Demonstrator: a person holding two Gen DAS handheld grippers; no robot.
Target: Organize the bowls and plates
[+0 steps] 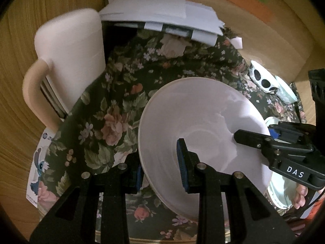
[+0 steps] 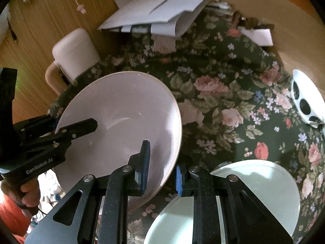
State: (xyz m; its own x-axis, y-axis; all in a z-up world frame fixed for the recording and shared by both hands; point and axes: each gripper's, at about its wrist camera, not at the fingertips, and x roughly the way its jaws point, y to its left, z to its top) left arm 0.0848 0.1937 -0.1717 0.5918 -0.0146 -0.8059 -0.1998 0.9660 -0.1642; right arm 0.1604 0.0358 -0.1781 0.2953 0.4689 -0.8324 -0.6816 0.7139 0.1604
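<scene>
Glossy white round plate point(image 2: 126, 109) — rim between both grippers' jaws.

A floral tablecloth point(image 2: 223, 77) carries a stack of white papers point(image 2: 154, 14); beside it stands what looks like a cream chair point(image 1: 69, 46).

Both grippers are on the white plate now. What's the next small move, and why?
Probably carry the white plate sideways over the pale green plate and lower it there. Left gripper and right gripper each straddle opposite rims, the plate is tilted above the floral tablecloth, and the green plate lies flat beside it.
</scene>
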